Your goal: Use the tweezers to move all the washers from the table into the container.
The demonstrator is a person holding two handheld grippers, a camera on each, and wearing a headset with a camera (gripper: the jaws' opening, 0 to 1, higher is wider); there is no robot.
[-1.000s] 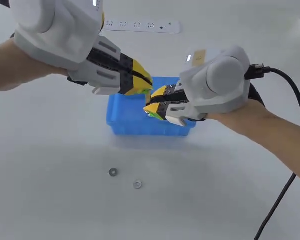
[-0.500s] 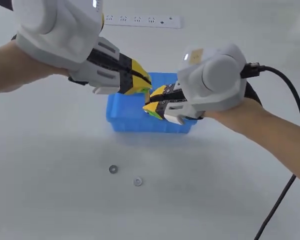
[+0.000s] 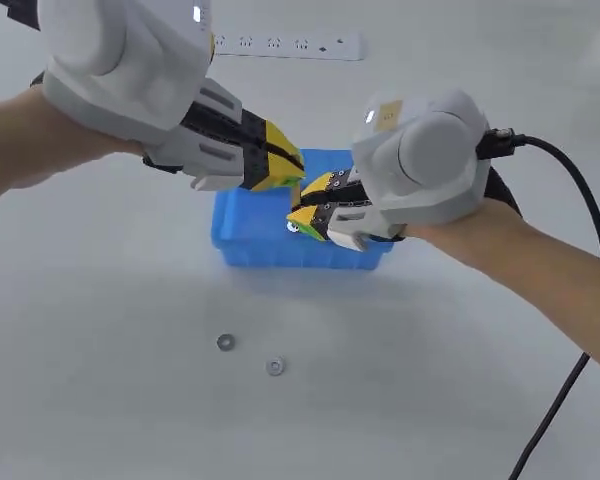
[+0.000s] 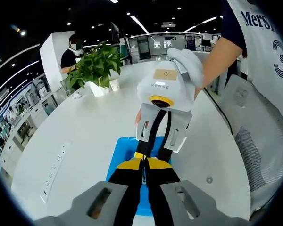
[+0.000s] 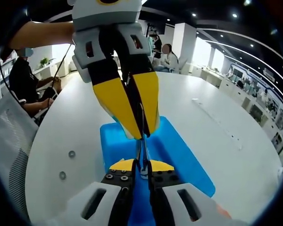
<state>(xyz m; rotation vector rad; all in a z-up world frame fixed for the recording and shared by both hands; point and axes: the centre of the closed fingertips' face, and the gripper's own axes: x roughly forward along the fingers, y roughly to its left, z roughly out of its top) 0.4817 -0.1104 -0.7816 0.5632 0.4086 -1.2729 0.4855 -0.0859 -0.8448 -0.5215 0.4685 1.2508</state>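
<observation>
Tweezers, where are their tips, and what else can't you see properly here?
- Tweezers tips: right gripper view, a thin sliver between both grippers' yellow jaws; whether they hold anything is too small to tell.
- Blue container inside: head view, mostly covered by the left gripper and right gripper.
- Cable: head view, cut off by the bottom edge.

The left gripper (image 3: 295,170) and right gripper (image 3: 298,220) crowd over the blue container (image 3: 250,235), so most of its inside is hidden in the head view. The tweezers (image 5: 142,136) show as a thin sliver, both ends buried between jaws. What their tip holds cannot be made out. The black cable (image 3: 570,390) runs off the bottom edge.
</observation>
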